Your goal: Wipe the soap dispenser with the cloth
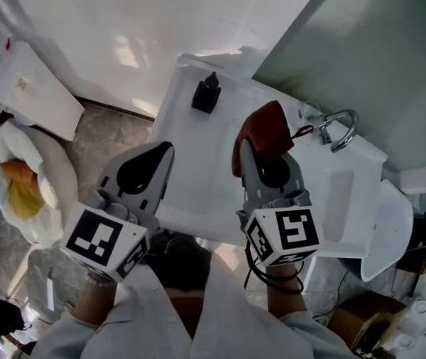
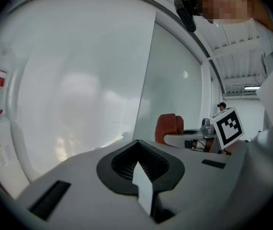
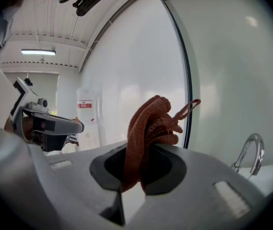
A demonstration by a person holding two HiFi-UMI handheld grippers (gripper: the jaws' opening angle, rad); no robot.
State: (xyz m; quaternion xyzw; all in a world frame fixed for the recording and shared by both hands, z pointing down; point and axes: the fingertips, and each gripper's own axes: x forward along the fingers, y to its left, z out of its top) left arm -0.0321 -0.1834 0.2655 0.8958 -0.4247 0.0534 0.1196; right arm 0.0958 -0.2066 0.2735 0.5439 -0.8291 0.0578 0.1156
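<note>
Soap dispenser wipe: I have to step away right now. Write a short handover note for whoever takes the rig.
Right gripper: shut on the red-brown cloth, which is bunched up and raised above the white sink top.
Left gripper: shut, nothing in it, held at the near left edge of the sink top.
Black soap dispenser: upright at the far left of the sink top, apart from both grippers. The faucet is to the right.
Done: cloth in hand.
Left: bring the cloth to the dispenser and wipe it.

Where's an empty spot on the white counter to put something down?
The white counter is bare below the soap dispenser, between the left gripper and right gripper. It's crowded on the right, where the gripped cloth is near the faucet.
</note>
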